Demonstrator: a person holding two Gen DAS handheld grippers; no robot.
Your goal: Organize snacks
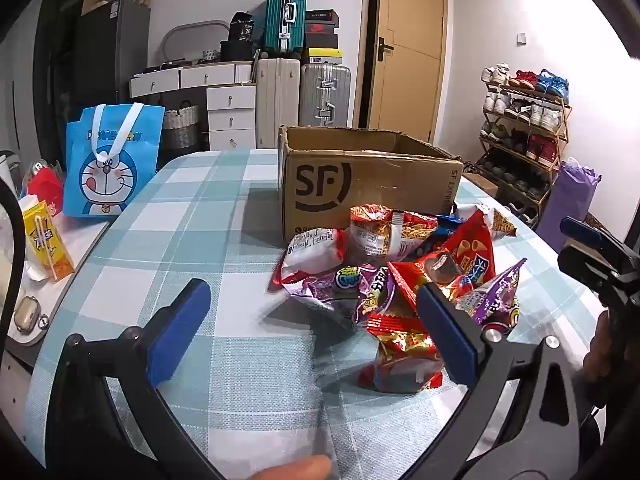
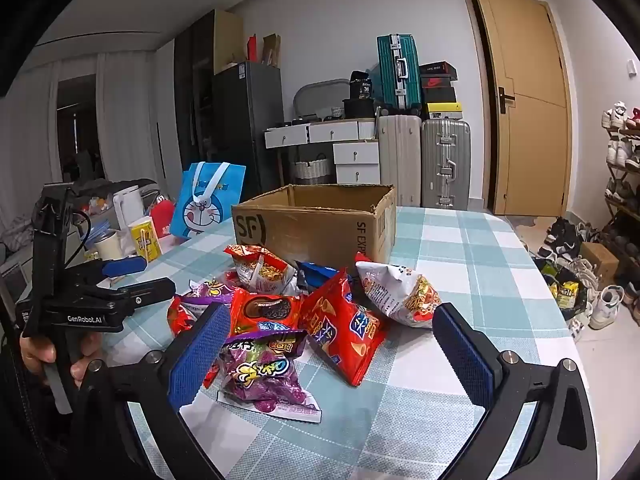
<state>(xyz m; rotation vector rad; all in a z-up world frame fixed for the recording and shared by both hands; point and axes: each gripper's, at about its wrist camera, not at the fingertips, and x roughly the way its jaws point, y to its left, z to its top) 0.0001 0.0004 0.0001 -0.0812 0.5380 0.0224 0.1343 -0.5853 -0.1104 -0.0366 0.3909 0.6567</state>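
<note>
A pile of snack bags (image 1: 404, 276) lies on the checked tablecloth in front of an open cardboard SF box (image 1: 360, 176). The pile also shows in the right wrist view (image 2: 304, 312), with a purple candy bag (image 2: 260, 372) nearest and the box (image 2: 316, 224) behind. My left gripper (image 1: 308, 328) is open and empty, just left of the pile; its right finger overlaps a red bag (image 1: 400, 344). My right gripper (image 2: 332, 360) is open and empty, its fingers standing either side of the purple bag and a red chip bag (image 2: 344, 332). The left gripper shows in the right wrist view (image 2: 132, 280).
A blue Doraemon bag (image 1: 108, 164), a yellow drink carton (image 1: 46, 240) and small items stand on a side surface at the left. Suitcases (image 1: 320, 92), drawers and a door are behind. A shoe rack (image 1: 524, 136) stands at the right. The table edge (image 1: 76, 280) curves near left.
</note>
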